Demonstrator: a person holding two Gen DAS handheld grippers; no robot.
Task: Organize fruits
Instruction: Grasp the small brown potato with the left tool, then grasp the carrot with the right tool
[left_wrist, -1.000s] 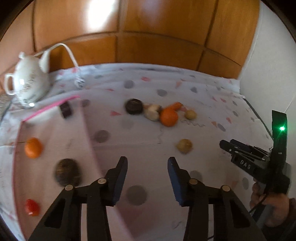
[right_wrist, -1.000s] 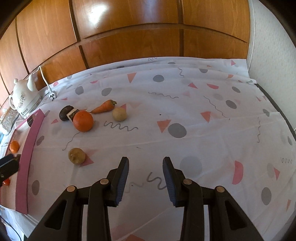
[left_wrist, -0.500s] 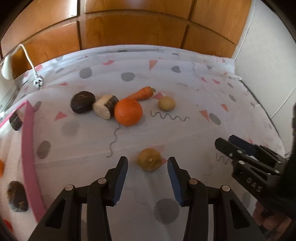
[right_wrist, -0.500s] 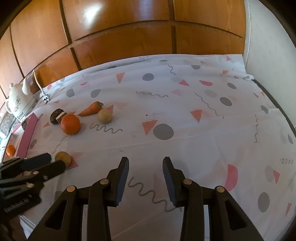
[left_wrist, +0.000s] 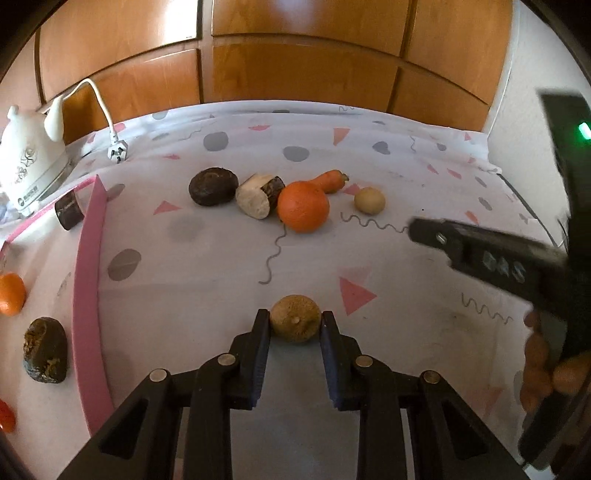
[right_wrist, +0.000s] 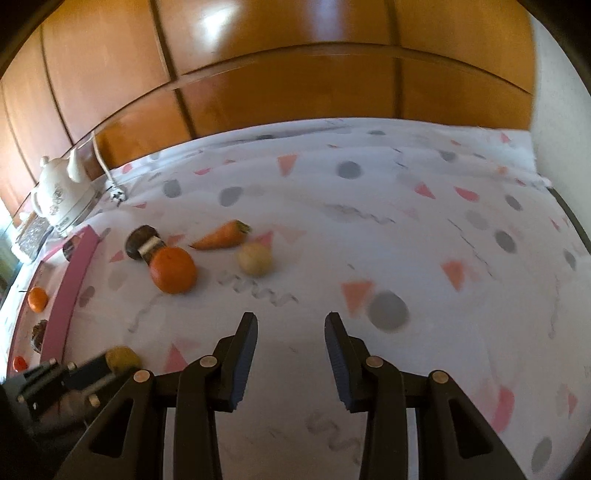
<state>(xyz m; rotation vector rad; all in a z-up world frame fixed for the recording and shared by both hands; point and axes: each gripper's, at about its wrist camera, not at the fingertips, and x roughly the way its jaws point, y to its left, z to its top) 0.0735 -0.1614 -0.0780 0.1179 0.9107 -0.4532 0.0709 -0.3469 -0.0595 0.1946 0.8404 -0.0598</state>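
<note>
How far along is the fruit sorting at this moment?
Partly done. A small orange, a dark fruit and a red item already lie past the pink divider. The left tool brackets a brown fruit. The large orange, pale round fruit and carrot remain.

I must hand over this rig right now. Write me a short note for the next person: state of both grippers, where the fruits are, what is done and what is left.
Left gripper: fingers on both sides of the brown round fruit, which sits on the cloth; whether it is clamped is unclear.
Right gripper: open, holding nothing, above the cloth.
Done: inside the pink-edged tray lie a small orange, a dark lumpy fruit, a red piece and a dark chunk.
Left on the cloth: big orange, carrot, pale round fruit, dark round fruit, cut piece.
</note>
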